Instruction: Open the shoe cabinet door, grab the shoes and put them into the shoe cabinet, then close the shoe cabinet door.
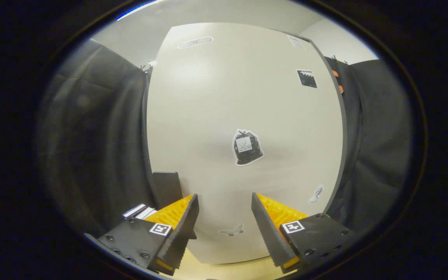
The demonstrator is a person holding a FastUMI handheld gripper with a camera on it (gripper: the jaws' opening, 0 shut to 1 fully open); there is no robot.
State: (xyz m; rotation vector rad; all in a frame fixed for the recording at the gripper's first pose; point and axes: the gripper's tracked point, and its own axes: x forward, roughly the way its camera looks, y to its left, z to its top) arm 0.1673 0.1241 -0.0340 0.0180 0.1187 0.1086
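Observation:
The shoe cabinet's pale door (243, 109) stands close in front of me and looks shut, its flat face carrying several stickers: a black bag sticker (247, 147), a small black square one (307, 78), and faint butterfly shapes low down. My gripper (224, 217) is open, fingers apart with nothing between them, pointing at the lower part of the door. A dark handle-like block (167, 189) sticks out at the door's left edge, just beyond my left finger.
Black cloth walls hang on both sides of the cabinet (99, 136). A strip of light wooden floor (228, 268) shows below the door, between my fingers. Something white and striped (140, 212) lies low on the left beside the cabinet.

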